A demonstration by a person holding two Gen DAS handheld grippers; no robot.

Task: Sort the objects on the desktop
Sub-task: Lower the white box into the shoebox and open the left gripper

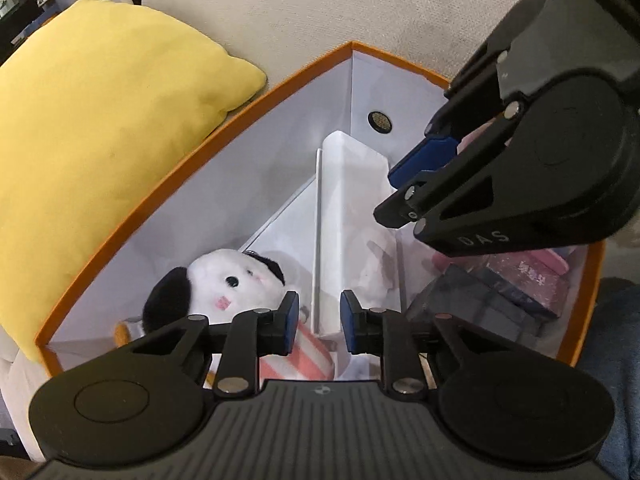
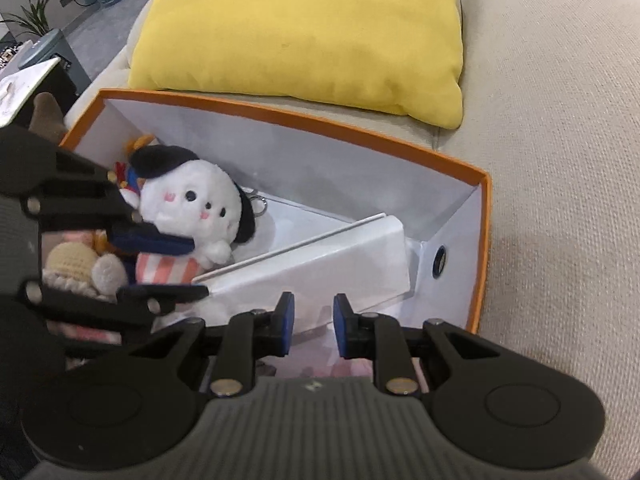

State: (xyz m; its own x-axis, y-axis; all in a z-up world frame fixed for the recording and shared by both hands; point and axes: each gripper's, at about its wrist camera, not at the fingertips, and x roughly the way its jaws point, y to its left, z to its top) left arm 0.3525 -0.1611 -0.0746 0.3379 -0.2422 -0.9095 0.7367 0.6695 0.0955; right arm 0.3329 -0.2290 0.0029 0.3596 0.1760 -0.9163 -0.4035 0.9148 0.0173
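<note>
Beige sofa fabric [image 2: 560, 160] carries everything, with one yellow cushion [image 2: 304, 32] lying beyond the far rim of one orange-edged box [image 2: 486, 240]. Inside the box, one white panel [image 2: 320, 256] stands on edge as a divider, running straight ahead of the left claw [image 1: 319, 322] and just beyond the right claw [image 2: 314, 326]. One white plush dog with black ears [image 2: 200, 208] lies in the compartment to the left of both claws, its striped pink-and-white body touching the divider's near end. Beside it, farther left in the right wrist view, sit two crocheted toys [image 2: 80, 268] and one small multicoloured figure, partly hidden. On the other side of the divider, to the right of the left claw, a stack of dark blue and pink items [image 1: 516, 284] fills the compartment; their number cannot be told. Both claws hover over the box with jaws parted by a moderate gap, and each holds nothing. The right claw sits above the stack's compartment.
</note>
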